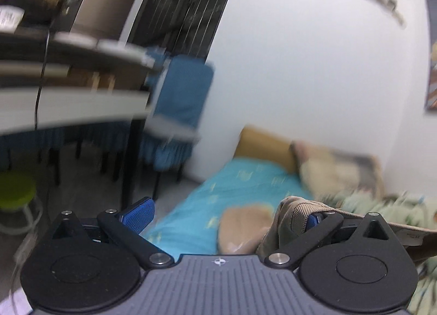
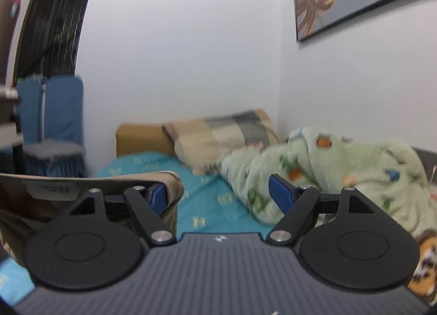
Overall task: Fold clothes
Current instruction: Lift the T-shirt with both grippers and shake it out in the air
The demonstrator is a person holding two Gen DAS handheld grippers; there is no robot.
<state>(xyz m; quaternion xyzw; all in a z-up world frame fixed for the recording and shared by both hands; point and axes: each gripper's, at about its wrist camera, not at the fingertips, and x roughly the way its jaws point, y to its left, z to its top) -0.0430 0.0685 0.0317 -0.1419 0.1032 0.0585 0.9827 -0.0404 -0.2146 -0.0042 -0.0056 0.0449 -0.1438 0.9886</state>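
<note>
In the left wrist view the left gripper (image 1: 226, 216) has its jaws spread wide; khaki trousers (image 1: 289, 222) drape over its right finger at lower right of the frame, above a turquoise bed (image 1: 218, 195). A blue chair (image 1: 183, 96) stands at centre left.

In the right wrist view the right gripper (image 2: 224, 192) is also spread, the trousers (image 2: 164, 178) hanging on its left finger at lower left. A green blanket (image 2: 341, 167) lies at right, beside a pillow (image 2: 218, 132).
</note>
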